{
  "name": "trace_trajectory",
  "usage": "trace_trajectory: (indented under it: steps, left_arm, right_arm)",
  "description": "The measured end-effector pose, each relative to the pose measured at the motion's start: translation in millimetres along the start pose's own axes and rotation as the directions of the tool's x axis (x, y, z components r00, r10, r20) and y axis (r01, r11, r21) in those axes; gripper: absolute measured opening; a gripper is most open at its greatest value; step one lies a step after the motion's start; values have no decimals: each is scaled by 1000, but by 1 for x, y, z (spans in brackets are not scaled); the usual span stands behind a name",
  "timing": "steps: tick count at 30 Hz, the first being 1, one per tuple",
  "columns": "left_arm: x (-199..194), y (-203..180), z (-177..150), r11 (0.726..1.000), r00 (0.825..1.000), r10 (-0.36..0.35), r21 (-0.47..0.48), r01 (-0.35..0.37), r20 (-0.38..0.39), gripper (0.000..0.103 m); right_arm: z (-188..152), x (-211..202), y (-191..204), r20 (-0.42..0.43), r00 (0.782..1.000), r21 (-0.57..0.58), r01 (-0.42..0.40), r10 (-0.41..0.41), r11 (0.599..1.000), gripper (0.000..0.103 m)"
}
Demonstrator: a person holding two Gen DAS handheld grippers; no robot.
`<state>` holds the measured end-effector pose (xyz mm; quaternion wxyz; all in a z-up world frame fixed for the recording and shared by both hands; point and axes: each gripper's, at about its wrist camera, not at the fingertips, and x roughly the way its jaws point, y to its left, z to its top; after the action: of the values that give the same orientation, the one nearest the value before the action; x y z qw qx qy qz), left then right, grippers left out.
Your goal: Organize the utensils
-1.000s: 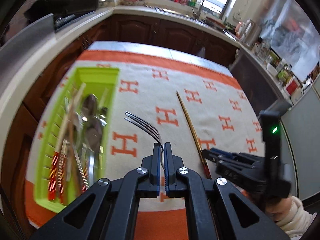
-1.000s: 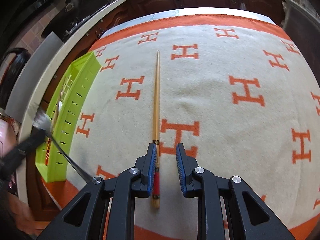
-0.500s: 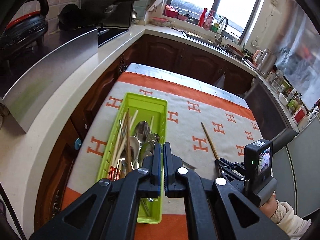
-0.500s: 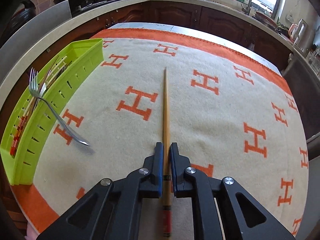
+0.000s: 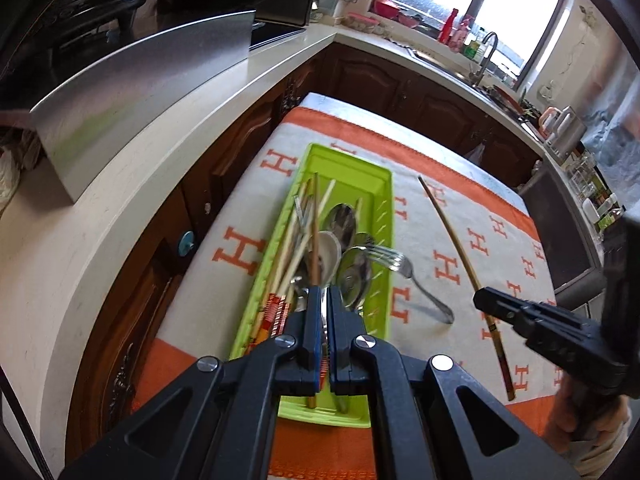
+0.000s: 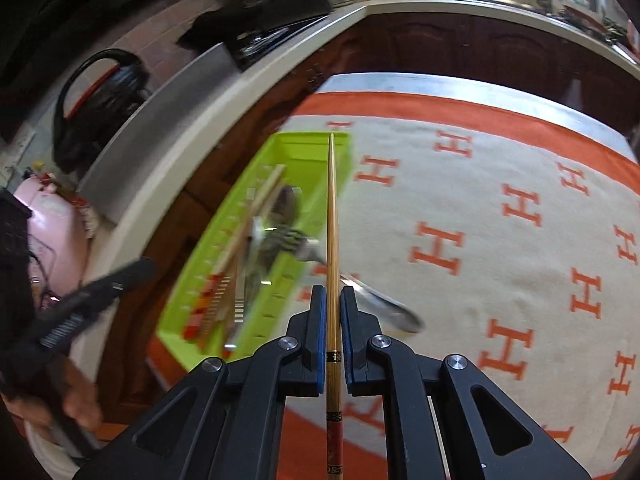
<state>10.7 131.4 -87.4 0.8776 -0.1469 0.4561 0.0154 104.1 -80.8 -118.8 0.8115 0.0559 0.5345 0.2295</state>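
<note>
A green utensil tray (image 5: 380, 200) (image 6: 288, 148) lies on the left of the orange-and-cream cloth and holds several chopsticks and spoons. A silver fork (image 5: 404, 268) (image 6: 316, 254) leans over the tray's right rim, tines inside, handle end on the cloth. My left gripper (image 5: 324, 300) is shut and empty above the tray's near end. My right gripper (image 6: 333, 300) is shut on a long wooden chopstick (image 6: 331, 216) with a red end, lifted and pointing towards the tray; it also shows in the left wrist view (image 5: 460, 256).
The cloth with H marks (image 6: 500, 240) covers the table. A white counter (image 5: 120, 200) with dark cabinets runs along the left. A steel panel (image 5: 140, 92) and black pots stand on it. A sink and bottles (image 5: 472, 40) lie at the back.
My left gripper let go of the fork, which now leans on the tray rim. My right gripper lifted the chopstick off the cloth and swung it left towards the tray.
</note>
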Motion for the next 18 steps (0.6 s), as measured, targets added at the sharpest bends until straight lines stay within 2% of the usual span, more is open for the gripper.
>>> trace_trajectory:
  steps: [4,9,12,18]
  left_arm:
    - [5,18,-3,999,999,41,-31,-41,-7,0]
    - [12,34,-4,997,998,54,-50,-55,-16,3]
    - [15,42,-5,997,999,39,-64,-40,-18,5]
    - [21,54,-7,996,1000,17,-87,-19,-25,5]
  right_arm:
    - [13,12,37,-31,999,38,-35,36,999,6]
    - [31,38,67,-61,998,87,-19,25,996,7]
    - [42,60,76,-95,994,107,-40,50,993,8]
    - [53,73,76,-90,995,33,43,-40,999,12]
